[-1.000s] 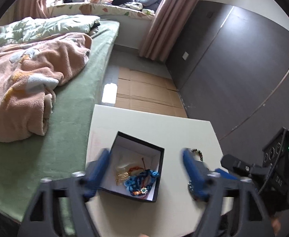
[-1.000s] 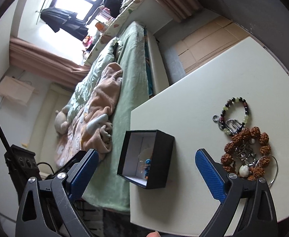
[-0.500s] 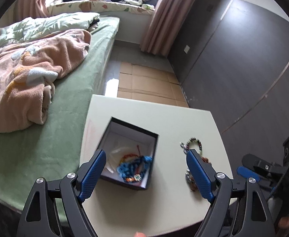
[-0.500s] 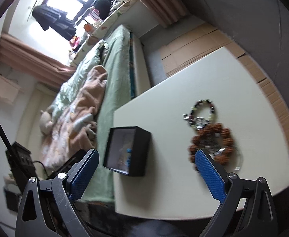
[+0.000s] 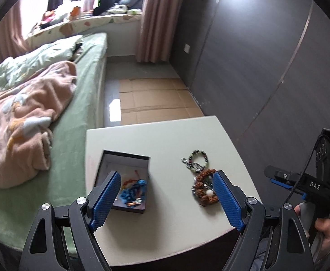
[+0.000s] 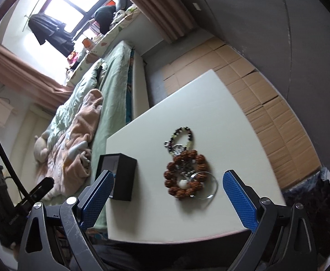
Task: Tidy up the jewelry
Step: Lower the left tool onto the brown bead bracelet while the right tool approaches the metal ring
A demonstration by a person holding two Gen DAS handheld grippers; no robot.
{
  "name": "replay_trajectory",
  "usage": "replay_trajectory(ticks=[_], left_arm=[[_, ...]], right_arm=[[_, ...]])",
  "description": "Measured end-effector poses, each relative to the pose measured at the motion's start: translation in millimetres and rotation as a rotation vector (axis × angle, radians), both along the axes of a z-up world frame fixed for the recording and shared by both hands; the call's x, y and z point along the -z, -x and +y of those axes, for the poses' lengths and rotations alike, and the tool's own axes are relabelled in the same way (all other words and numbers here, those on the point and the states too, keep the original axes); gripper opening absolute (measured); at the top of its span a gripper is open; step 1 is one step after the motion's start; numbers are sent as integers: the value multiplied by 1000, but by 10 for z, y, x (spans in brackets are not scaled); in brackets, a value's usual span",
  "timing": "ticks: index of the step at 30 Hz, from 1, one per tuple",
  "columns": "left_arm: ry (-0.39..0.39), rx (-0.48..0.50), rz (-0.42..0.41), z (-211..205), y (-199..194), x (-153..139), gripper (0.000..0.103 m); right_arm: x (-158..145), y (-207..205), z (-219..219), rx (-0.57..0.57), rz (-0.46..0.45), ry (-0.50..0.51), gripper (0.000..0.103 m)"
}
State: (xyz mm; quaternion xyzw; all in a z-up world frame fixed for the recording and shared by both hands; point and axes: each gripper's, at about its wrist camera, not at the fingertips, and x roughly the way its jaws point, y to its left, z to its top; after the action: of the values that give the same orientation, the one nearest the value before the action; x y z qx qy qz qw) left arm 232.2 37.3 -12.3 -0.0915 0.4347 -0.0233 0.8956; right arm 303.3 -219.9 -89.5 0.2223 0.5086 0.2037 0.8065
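Two blue-padded fingers frame the left wrist view, and the left gripper [image 5: 167, 199] stands wide apart above the near edge of the white table [image 5: 165, 140], holding nothing. Its left finger [image 5: 106, 199] covers the near left corner of the black box [image 5: 125, 181], so that part of the inside is hidden. The box is open on top with a pale lining; in it lie a tangle of blue beads [image 5: 132, 192] and a reddish-orange string piece [image 5: 131, 181], too small to sort out further. To the right of the box, apart from it, the brown bead bracelet [image 5: 204, 188] lies on the table, partly behind the right finger [image 5: 227, 199]. Touching its far side are a silvery clasp and the dark-and-green bead bracelet [image 5: 197, 160]. At the right edge the right gripper [image 5: 305, 186] shows from the side with a hand below it; its fingertips are cut off.

In the right wrist view, the right gripper [image 6: 167, 199] is likewise spread wide and empty, above the near table [image 6: 210, 103] edge. The black box [image 6: 122, 176] shows mainly its dark outer wall, so its contents are all but hidden. The brown bead bracelet [image 6: 187, 176] lies between the fingers, with a white bead, metal bits and a thin silver hoop [image 6: 206, 186] overlapping it, hard to separate. The dark-and-green bead bracelet [image 6: 184, 139] lies just beyond, touching. A green bed [image 6: 113, 85] with a pink blanket [image 6: 79, 135] stands alongside the table.
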Motion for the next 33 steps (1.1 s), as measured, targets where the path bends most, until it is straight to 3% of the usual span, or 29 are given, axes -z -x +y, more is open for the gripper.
replay_trajectory(ticks=[5, 9, 19, 21, 24, 29, 31, 33], left_arm=[[-21, 96, 26, -270, -128, 162, 81], [5, 172, 106, -416, -304, 392, 67], [9, 247, 214, -696, -685, 937, 60], [22, 255, 243, -725, -748, 1054, 53], [36, 264, 271, -765, -818, 1222, 51], [68, 285, 287, -803, -893, 1437, 51], [77, 287, 300, -793, -903, 1499, 42], [103, 294, 311, -768, -902, 1532, 39]], right_arm=[[137, 28, -163, 38, 36, -18, 99], [300, 59, -237, 44, 64, -24, 98], [783, 25, -367, 17, 175, -78, 97], [818, 6, -369, 18, 182, -77, 97], [817, -22, -341, -14, 175, -68, 97], [728, 2, -220, -135, 76, 64, 97], [731, 37, -144, -188, 30, 150, 97], [788, 52, -101, -231, 15, 185, 97]])
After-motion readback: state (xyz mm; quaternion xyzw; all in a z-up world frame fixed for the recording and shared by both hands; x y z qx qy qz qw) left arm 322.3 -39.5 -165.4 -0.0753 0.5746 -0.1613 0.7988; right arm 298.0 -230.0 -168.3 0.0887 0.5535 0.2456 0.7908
